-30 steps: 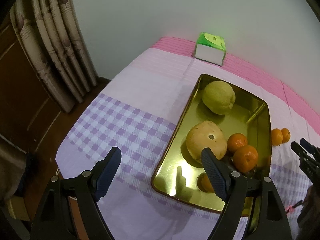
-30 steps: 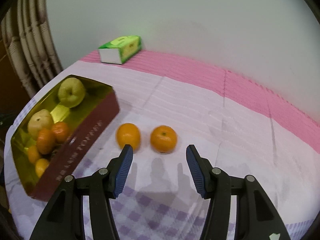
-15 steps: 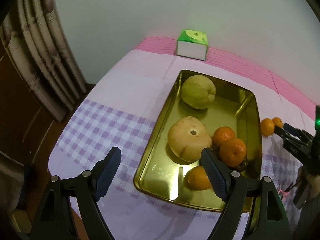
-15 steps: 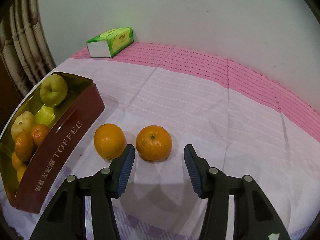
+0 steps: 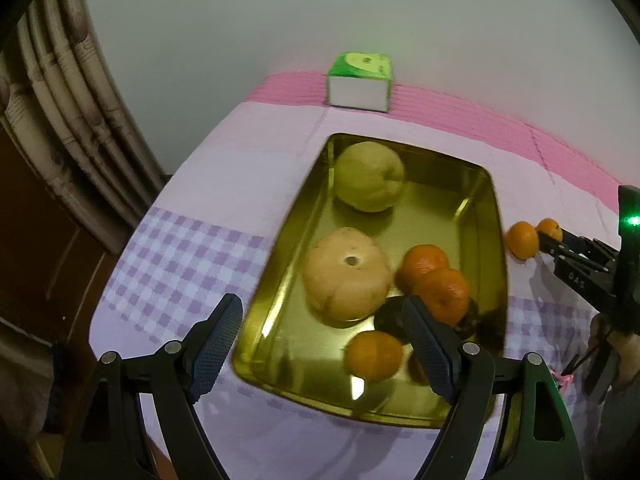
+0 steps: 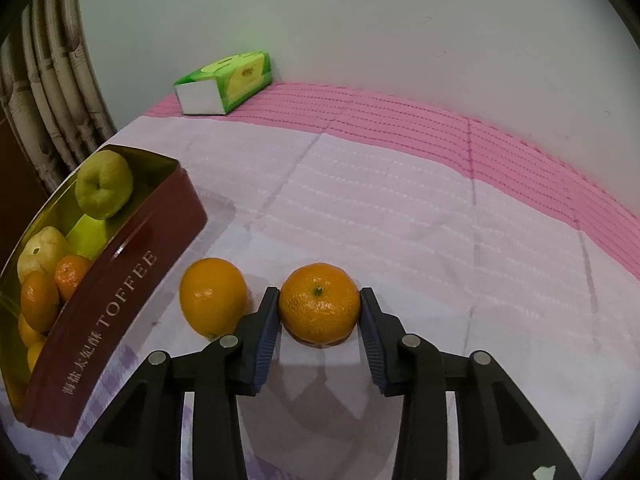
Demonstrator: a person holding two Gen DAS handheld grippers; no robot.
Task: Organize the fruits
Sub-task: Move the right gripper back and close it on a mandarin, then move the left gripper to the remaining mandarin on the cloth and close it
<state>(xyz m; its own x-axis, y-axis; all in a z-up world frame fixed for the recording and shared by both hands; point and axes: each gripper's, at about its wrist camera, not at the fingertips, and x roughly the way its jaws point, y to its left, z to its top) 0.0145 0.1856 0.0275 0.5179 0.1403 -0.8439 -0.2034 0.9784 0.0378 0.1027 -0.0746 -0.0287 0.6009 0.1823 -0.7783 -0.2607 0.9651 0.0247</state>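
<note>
Nearest us, our right gripper (image 6: 319, 320) is clamped on a mandarin (image 6: 319, 309), one pad against each side, the fruit sitting on the pale cloth (image 6: 400, 208) with its stem end up. Just to its left lies a second mandarin (image 6: 213, 297), close beside the left finger; we cannot tell whether they touch. Past that one stands the tin (image 6: 120, 288), dark red outside with TOFFEE on its wall and gold within.

Our left gripper (image 5: 320, 344) hangs wide open above the near end of the tin (image 5: 494, 208), holding nothing. Under it in the tin are a small orange (image 5: 374, 355), then a pair of oranges (image 5: 438, 278) touching each other, with a tan pear (image 5: 346, 272) pressed against them on the left. Farther in, a green pear (image 5: 369, 176) rests near the far wall, apart from the rest.

Beyond the tin, on the pink band of the cloth, a green tissue box (image 5: 359, 81) sits against the wall. A curtain (image 5: 60, 112) hangs at the left.
</note>
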